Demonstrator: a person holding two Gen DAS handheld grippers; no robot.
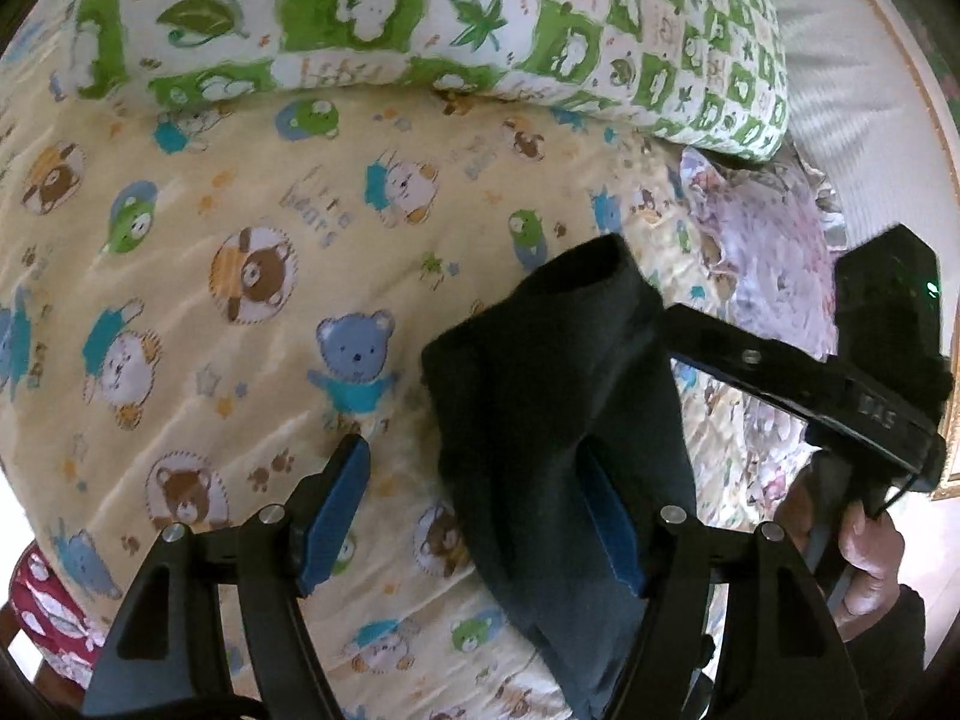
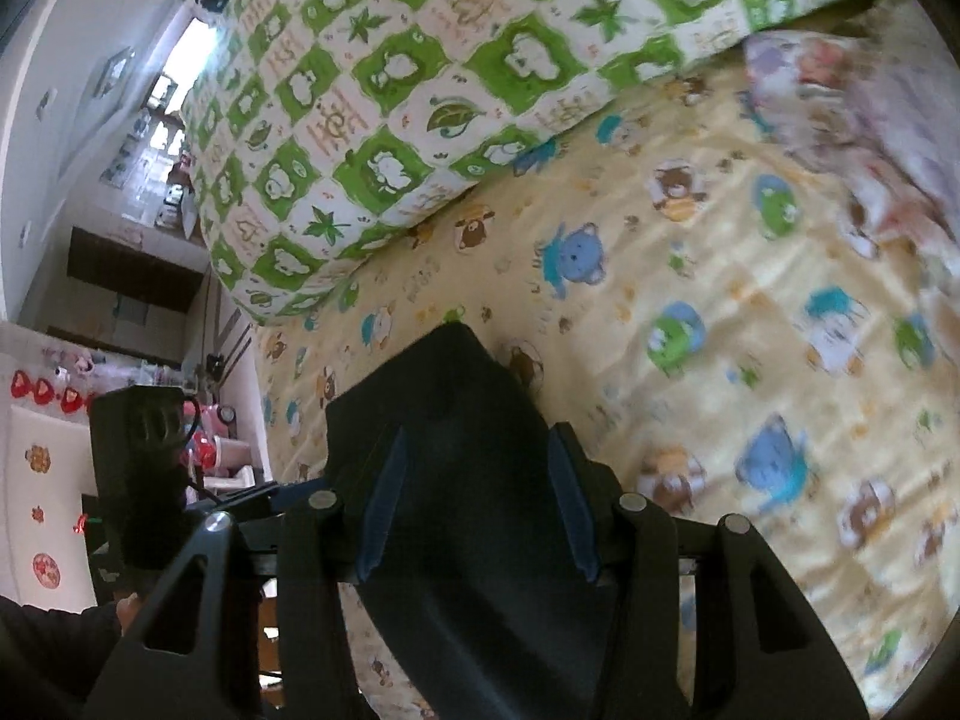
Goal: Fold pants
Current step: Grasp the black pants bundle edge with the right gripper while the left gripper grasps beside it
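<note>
Your left tool has its 2 blue pads standing wide apart; the left pad is over bare bedspread, while the dark pants drape over the right pad, so nothing is pinched there. The pants hang above the yellow bear-print bedspread, with an open cuff or hem end showing at the top of the cloth. To the right in that view, your right tool reaches in from the side and meets the edge of the cloth; your right hand holds its handle. In the right wrist view, the right tool has dark cloth filling the space between its pads, which stand apart, so I cannot tell whether it truly clamps the pants or only carries them. The green checkered quilt lies at the far side of the bed, and a pale floral cloth lies further right. Judging from this, the folding is barely begun: the pants are bunched in the air, not laid flat, and no crisp fold shows. You have yet to spread them on the bed, bring the legs together and fold them over.
</note>
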